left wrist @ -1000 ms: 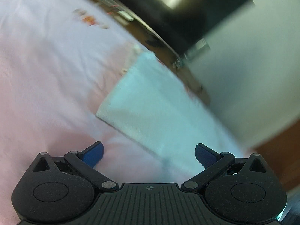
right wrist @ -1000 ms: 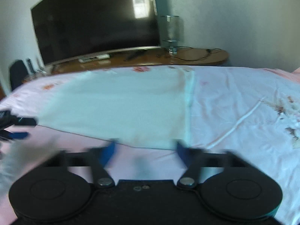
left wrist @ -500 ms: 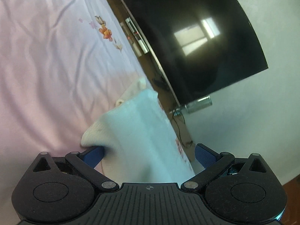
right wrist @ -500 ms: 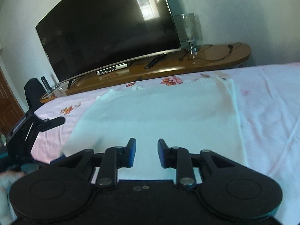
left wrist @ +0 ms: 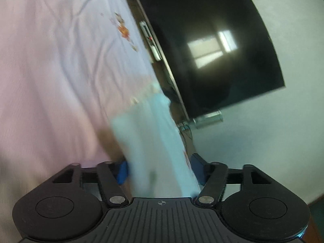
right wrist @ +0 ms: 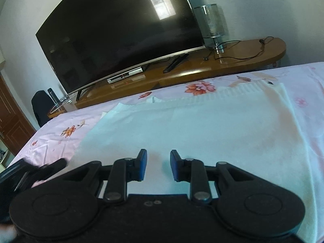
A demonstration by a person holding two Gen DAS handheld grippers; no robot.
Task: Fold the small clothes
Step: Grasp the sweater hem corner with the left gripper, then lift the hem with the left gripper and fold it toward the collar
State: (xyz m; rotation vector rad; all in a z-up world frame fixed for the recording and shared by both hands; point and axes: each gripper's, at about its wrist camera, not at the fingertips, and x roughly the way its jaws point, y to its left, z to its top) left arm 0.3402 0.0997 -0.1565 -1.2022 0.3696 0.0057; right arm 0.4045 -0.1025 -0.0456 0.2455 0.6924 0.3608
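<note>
cloth [right wrist: 194,133], pale mint, lies spread flat on the pink flowered bedsheet [right wrist: 50,139], on the side nearest the television [right wrist: 121,30]. left gripper [left wrist: 160,168] has just been closing, cloth edge between its blue pads, not yet pinched. right gripper [right wrist: 157,165] hovers over the cloth's near edge, jaws narrowly apart, empty.

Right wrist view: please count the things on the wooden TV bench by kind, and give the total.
Television: 1
Glass lamp: 1
Set-top box: 1
Remote control: 1
Black cable: 1
Total: 5
</note>
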